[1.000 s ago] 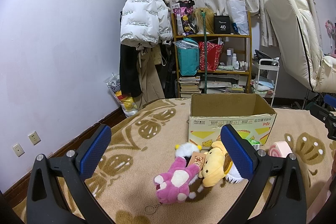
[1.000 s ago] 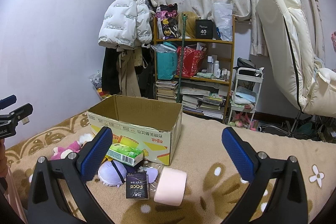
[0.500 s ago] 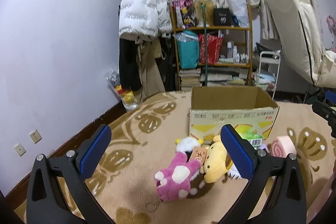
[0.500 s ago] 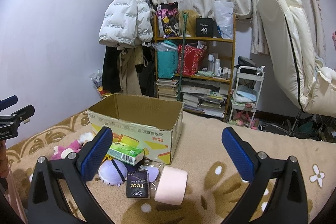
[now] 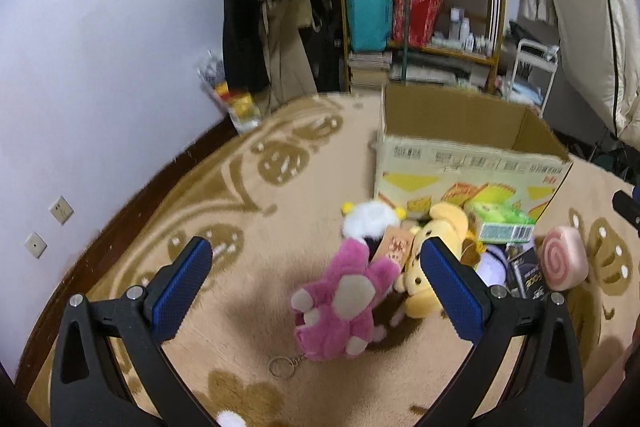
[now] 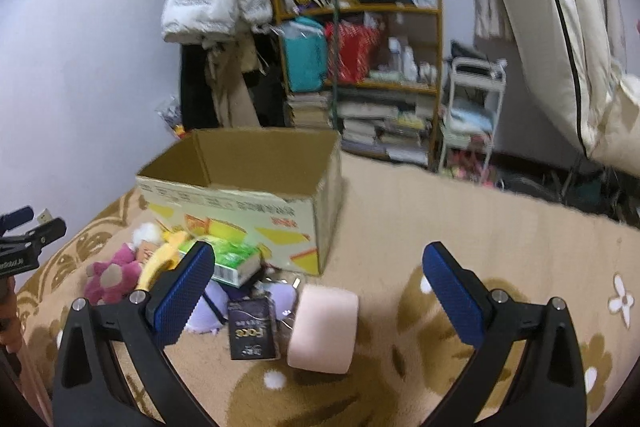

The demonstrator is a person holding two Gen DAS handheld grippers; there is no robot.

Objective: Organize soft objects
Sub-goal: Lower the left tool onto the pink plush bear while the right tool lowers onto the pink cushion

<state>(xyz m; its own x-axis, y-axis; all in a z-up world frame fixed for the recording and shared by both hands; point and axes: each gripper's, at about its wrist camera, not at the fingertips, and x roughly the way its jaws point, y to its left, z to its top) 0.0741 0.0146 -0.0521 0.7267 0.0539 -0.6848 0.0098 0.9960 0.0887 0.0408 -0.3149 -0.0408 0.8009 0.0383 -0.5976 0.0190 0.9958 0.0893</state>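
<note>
Both grippers open and empty above a patterned blanket; plush toys lie in front of the cardboard box.

Cardboard box (image 5: 468, 155): rigid, open-topped. Pink plush toy (image 5: 348, 301): light, compressible; likely best gripped across the torso, clear of its metal keyring. Pink roll cushion (image 6: 324, 331): smooth, cylindrical, squashy. Left gripper (image 5: 316, 293) jaws spread wide over the plush; right gripper (image 6: 320, 297) jaws likewise, holding nothing.

Both wrist cameras looked forward and slightly down from close above the blanket, side by side, sharing the cardboard box (image 5: 472, 163) (image 6: 240, 187) and shelf (image 5: 420, 7) (image 6: 360, 47).
</note>
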